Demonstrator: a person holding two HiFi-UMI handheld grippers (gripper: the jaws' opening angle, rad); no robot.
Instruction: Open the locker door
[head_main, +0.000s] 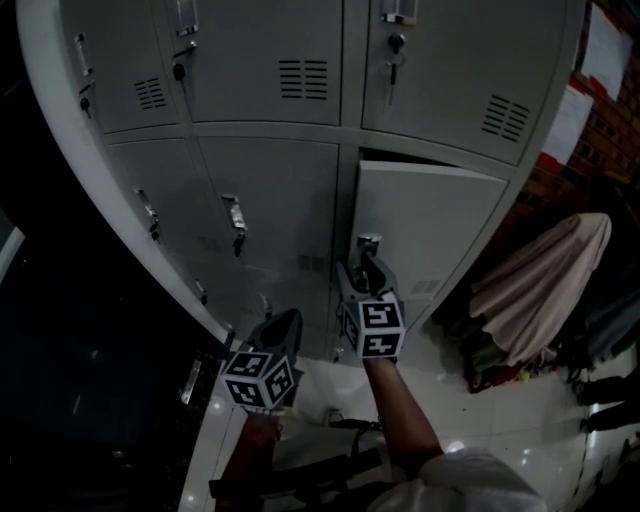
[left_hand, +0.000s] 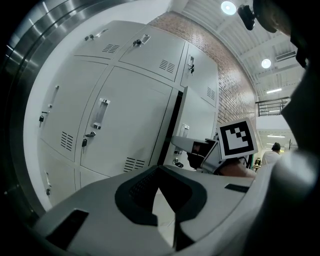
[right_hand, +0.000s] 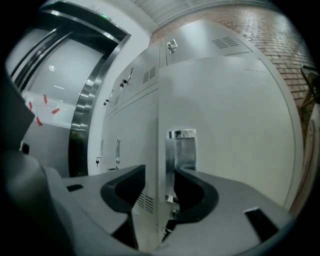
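The grey locker door (head_main: 430, 220) at the lower right of the bank stands slightly ajar, with a dark gap along its top and left edge. It carries a chrome handle (head_main: 368, 242) near its left edge. My right gripper (head_main: 368, 262) is up at that handle. In the right gripper view the door's edge (right_hand: 160, 125) runs between the open jaws of the right gripper (right_hand: 160, 177), with the handle (right_hand: 181, 150) by the right pad; the left pad stands off the door. My left gripper (head_main: 285, 325) hangs lower left, away from the lockers, its jaws (left_hand: 160, 170) shut with nothing in them.
Neighbouring closed lockers (head_main: 270, 200) with handles and keys fill the wall to the left and above. A heap of cloth (head_main: 545, 280) lies on things at the right. A steel door frame (right_hand: 85, 110) stands left of the lockers. A glossy tiled floor (head_main: 450, 350) lies below.
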